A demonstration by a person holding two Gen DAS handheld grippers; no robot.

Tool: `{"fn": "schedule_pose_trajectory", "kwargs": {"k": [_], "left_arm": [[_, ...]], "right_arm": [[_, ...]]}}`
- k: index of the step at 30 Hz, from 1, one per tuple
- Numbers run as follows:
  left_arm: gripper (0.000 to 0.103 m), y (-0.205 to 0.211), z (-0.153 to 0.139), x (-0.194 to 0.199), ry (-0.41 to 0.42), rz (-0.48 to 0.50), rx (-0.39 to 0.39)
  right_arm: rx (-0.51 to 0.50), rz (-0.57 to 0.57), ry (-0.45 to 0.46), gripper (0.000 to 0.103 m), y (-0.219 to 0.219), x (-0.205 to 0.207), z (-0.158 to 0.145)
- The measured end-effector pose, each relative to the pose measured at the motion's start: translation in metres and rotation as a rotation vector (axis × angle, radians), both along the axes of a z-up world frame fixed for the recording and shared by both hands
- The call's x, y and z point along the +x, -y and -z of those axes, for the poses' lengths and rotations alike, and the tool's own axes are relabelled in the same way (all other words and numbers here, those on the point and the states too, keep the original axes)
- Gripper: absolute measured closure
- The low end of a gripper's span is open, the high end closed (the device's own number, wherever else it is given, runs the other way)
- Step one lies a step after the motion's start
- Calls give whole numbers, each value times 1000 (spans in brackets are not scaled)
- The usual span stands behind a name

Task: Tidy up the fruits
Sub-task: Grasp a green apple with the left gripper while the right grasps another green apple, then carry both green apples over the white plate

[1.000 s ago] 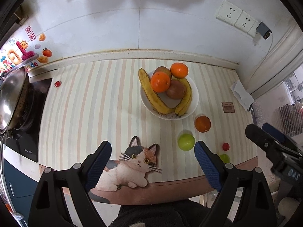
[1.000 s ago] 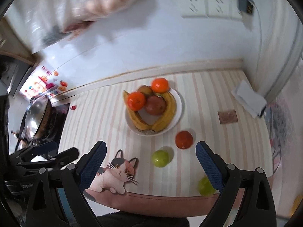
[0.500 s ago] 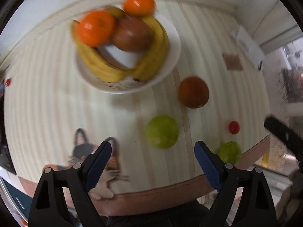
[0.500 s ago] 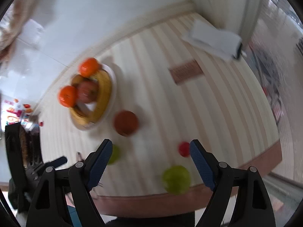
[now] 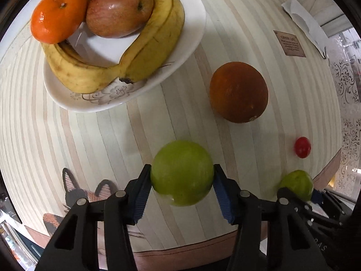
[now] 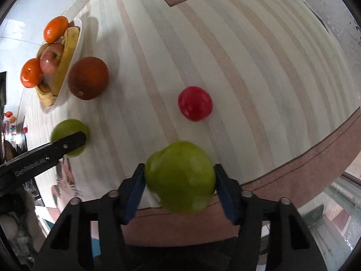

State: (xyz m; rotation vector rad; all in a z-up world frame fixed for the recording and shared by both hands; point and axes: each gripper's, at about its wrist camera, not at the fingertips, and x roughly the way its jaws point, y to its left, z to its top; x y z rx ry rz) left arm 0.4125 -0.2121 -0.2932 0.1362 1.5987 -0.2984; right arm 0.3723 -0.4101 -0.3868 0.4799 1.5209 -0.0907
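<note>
Both tongs are clenched, one green fruit each.

Left gripper (image 5: pixel 181 180): blue pads pressed on either side of a green apple (image 5: pixel 182 172), which sits dead centre in the jaws. Can't tell if it's lifted off the striped table (image 5: pixel 112 140) yet.

Right gripper (image 6: pixel 179 181): same story, clamped on the other green apple (image 6: pixel 180 176), right at the near table edge.

Key relation: the white plate (image 5: pixel 194 22) lies at about 11 o'clock from the left gripper and near it. From the right gripper it's at about 10 o'clock and well apart, with the dark orange (image 6: pixel 88 78) sitting just beside the plate rim on that line. So the left hand is nearer and has the cleaner path, I'd say.

The plate is already crowded: bananas (image 5: pixel 144 52), red apple (image 5: pixel 119 10), tangerine (image 5: pixel 57 14). The open spot looks like the bare patch at its centre.

Still loose on the table: dark orange, small red fruit (image 6: pixel 195 103).

Apples are round, no long axis to worry about; roll-off on release is the risk.
</note>
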Motion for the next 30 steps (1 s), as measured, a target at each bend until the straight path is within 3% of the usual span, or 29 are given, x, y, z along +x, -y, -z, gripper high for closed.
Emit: {"fn": "schedule_pose_trajectory", "kwargs": {"k": [2, 10, 16, 23, 30], "left_arm": [[53, -5, -2, -5, 11, -2, 12], [53, -81, -8, -25, -21, -139, -3], [53, -114, 2, -30, -60, -234, -19], [53, -123, 2, -25, -64, -252, -43], [53, -123, -40, 5, -20, -278, -122]], "right_arm": [[-39, -38, 16, 42, -6, 0, -2], [7, -126, 48, 42, -43, 15, -4], [29, -199, 60, 42, -78, 31, -7], [36, -257, 76, 42, -101, 55, -15], [84, -266, 156, 42, -102, 82, -49]]}}
